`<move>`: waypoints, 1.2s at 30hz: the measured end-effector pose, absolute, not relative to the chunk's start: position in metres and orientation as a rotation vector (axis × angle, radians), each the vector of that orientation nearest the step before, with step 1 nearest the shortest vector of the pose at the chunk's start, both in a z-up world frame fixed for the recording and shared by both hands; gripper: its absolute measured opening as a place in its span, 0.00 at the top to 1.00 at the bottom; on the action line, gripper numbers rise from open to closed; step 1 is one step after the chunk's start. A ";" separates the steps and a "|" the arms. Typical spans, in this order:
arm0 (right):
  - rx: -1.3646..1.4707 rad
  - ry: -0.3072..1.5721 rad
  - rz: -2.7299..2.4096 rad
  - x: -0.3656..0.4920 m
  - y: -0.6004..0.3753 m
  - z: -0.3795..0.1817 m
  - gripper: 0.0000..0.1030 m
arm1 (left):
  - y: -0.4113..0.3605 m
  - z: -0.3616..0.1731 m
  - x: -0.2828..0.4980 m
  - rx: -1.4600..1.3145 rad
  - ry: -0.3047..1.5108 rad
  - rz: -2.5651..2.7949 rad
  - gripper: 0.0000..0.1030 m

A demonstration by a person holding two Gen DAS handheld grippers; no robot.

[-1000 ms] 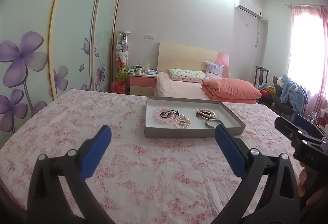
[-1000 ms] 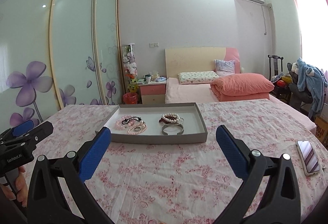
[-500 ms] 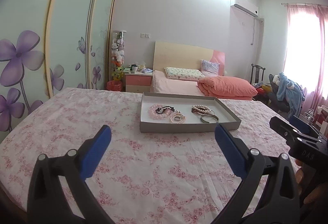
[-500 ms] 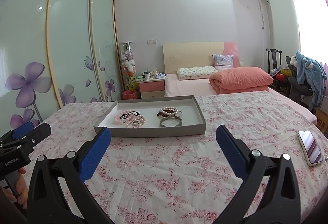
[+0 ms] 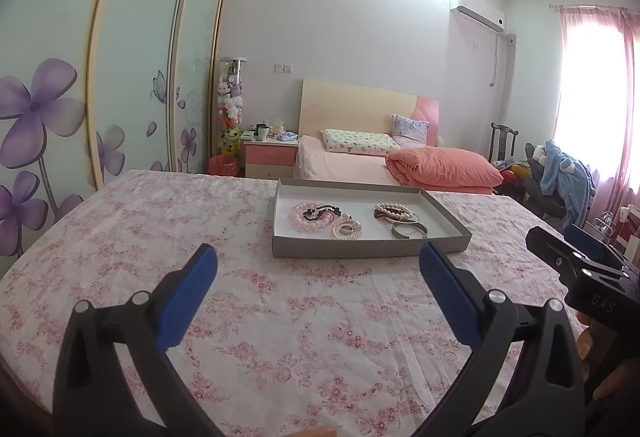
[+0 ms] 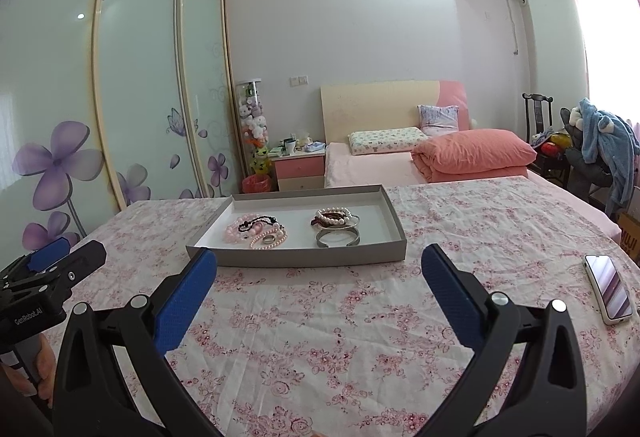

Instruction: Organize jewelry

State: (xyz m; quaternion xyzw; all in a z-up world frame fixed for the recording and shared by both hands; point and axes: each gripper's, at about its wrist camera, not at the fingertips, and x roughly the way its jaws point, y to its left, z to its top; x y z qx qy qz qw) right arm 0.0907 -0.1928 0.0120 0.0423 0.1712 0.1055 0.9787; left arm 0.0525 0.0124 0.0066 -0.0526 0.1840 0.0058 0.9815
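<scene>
A shallow grey tray [image 5: 360,250] [image 6: 304,257] sits on a table with a pink floral cloth. In its left half lie pink bead bracelets with a dark bead string [image 5: 314,215] [image 6: 254,227] and a pearl bracelet [image 5: 346,229] [image 6: 269,239]. Its right half holds a pearl and brown bracelet stack [image 5: 394,212] [image 6: 333,217] and a metal cuff bangle [image 5: 409,230] [image 6: 337,237]. My left gripper [image 5: 318,263] and right gripper [image 6: 319,263] both stand open and empty, short of the tray's near wall. Each gripper shows at the edge of the other's view.
A smartphone [image 6: 609,289] lies on the cloth at the right. Behind the table are a bed with an orange quilt [image 6: 474,153], a pink nightstand [image 6: 300,169], a wardrobe with flower doors [image 5: 100,97] and a chair with a blue garment [image 6: 604,145].
Both grippers have stayed open. The tray sits a little higher in both views than a second ago and looks slightly nearer; nothing in it has moved.
</scene>
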 end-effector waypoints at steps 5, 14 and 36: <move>0.086 0.349 0.214 0.092 -0.191 0.012 0.02 | 0.012 0.006 0.053 -0.107 0.372 0.010 0.04; 0.086 0.354 0.217 0.093 -0.191 0.010 0.02 | 0.012 0.003 0.055 -0.110 0.377 0.013 0.04; 0.097 0.382 0.216 0.097 -0.193 0.003 0.02 | 0.011 -0.005 0.060 -0.110 0.397 0.010 0.04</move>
